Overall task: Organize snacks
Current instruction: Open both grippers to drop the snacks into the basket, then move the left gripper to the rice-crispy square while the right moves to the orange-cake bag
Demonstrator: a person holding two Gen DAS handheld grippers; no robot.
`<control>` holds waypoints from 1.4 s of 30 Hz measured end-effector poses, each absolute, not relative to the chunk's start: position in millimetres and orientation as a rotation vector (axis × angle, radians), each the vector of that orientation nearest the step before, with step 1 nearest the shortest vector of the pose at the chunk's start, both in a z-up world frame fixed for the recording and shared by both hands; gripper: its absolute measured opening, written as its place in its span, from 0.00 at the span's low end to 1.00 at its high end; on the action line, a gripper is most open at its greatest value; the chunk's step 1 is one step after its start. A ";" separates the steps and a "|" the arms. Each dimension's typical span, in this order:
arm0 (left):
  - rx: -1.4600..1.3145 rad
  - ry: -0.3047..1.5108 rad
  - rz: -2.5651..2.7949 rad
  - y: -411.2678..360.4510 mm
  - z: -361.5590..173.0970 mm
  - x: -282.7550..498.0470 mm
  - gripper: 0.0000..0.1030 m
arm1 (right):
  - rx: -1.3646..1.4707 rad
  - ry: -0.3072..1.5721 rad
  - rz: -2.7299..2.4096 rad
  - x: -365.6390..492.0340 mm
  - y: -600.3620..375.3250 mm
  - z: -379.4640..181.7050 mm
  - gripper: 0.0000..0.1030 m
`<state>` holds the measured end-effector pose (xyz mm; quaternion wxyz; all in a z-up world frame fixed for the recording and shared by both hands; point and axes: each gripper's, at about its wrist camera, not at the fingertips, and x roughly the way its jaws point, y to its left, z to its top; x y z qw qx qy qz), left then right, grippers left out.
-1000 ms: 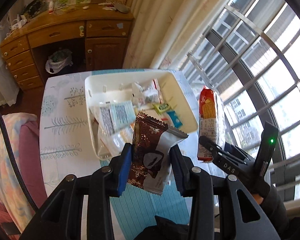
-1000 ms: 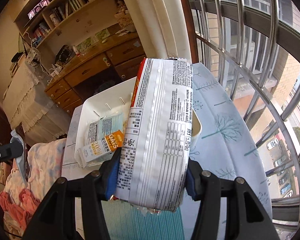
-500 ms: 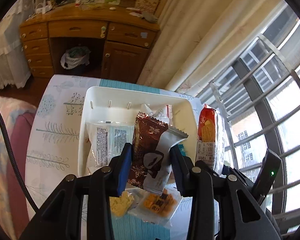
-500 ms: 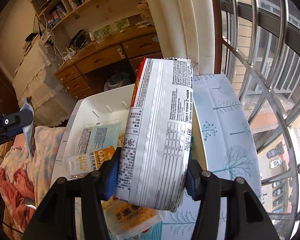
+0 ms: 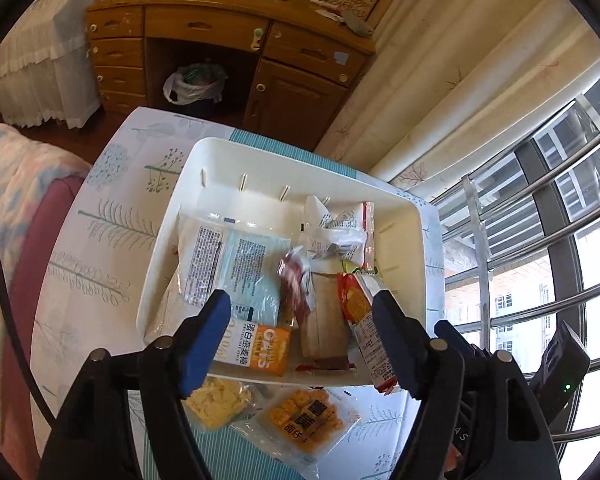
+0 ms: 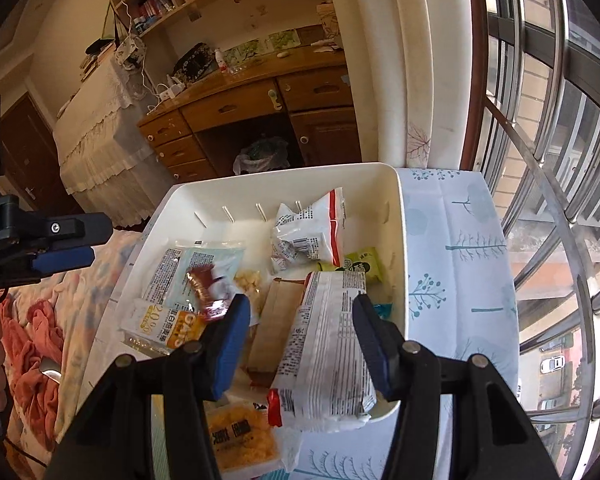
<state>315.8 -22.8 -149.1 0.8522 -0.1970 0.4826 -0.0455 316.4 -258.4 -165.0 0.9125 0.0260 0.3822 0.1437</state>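
A white bin [image 5: 204, 168] [image 6: 396, 216] on the table holds several snack packs. My left gripper [image 5: 302, 340] is open above its near edge; the brown chocolate pack [image 5: 296, 284] [image 6: 206, 284] is blurred, dropping onto the pale blue oats pack [image 5: 236, 264]. My right gripper [image 6: 296, 344] is open; the red-and-white cracker pack [image 6: 324, 344] [image 5: 364, 320] lies between its fingers, leaning over the bin's near rim. Two yellow snack packs [image 5: 304, 420] [image 6: 236, 436] lie on the table in front of the bin.
The table has a tree-print cloth [image 6: 460, 240]. A wooden desk [image 5: 220, 36] and a curtain [image 5: 440, 72] stand behind, window bars [image 6: 560, 200] at the right, and a bed with blankets [image 5: 12, 200] at the left.
Both grippers have opened. The chocolate pack left my left gripper and the cracker pack left my right gripper; both now lie in or on the bin. Both grippers moved closer over the bin.
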 end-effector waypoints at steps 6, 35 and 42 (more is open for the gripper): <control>-0.422 1.009 -0.079 -16.7 -146.0 299.4 0.71 | 0.062 0.812 0.288 307.9 -260.1 -166.2 0.52; -0.317 0.928 -0.181 55.4 -128.6 146.4 0.71 | 0.135 0.795 0.128 163.8 -226.8 -158.8 0.60; -0.287 0.965 -0.230 61.1 -145.5 123.5 0.71 | 0.192 0.820 0.083 136.0 -221.2 -172.0 0.65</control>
